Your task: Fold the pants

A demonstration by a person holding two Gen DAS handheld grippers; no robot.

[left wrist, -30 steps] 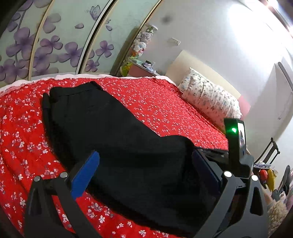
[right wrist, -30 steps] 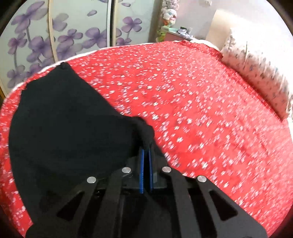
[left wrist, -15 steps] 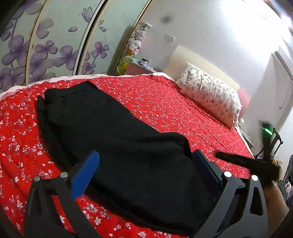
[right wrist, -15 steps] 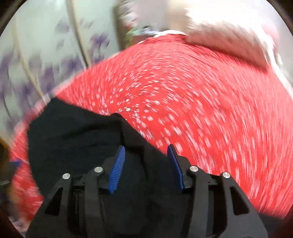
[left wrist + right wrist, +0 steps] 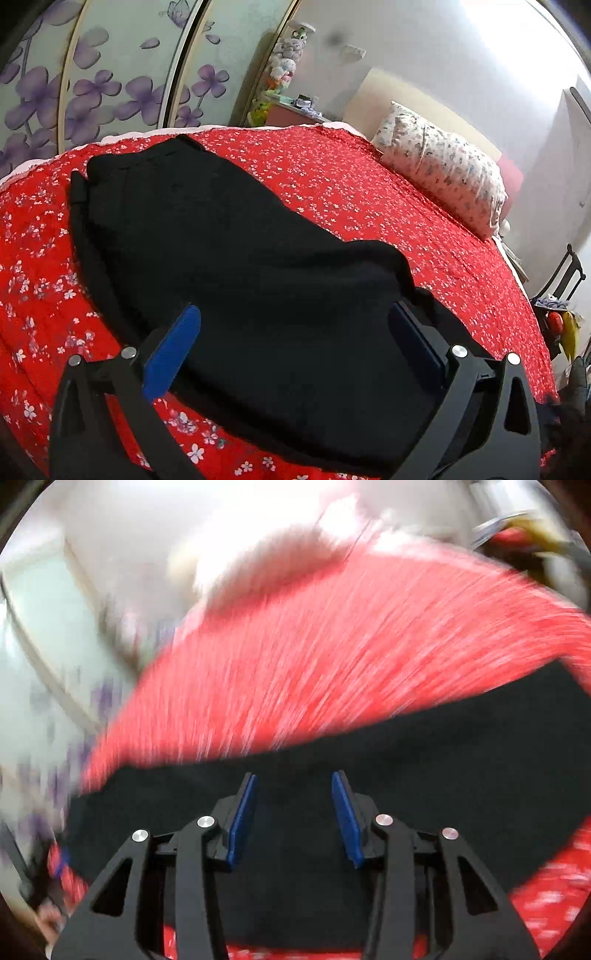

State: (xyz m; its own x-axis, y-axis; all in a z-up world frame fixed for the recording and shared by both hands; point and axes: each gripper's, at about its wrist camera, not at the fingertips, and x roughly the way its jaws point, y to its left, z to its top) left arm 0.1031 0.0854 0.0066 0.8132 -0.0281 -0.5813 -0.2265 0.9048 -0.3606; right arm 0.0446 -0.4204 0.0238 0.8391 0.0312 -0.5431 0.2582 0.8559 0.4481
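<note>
readable text: none in either view
wardrobe doors (image 5: 110,85): purple flower pattern only, no lettering
bedspread (image 5: 351,192): red with small white blossoms, no words or numbers
pillow (image 5: 443,173): small floral print, no label that can be read
black pants (image 5: 240,258): plain dark cloth, no tag or brand showing
items on the bedside cabinet (image 5: 303,103): too small to make out any writing
right wrist view: heavily blurred, nothing legible on the bedspread (image 5: 332,657) or the pants (image 5: 443,775)
</note>
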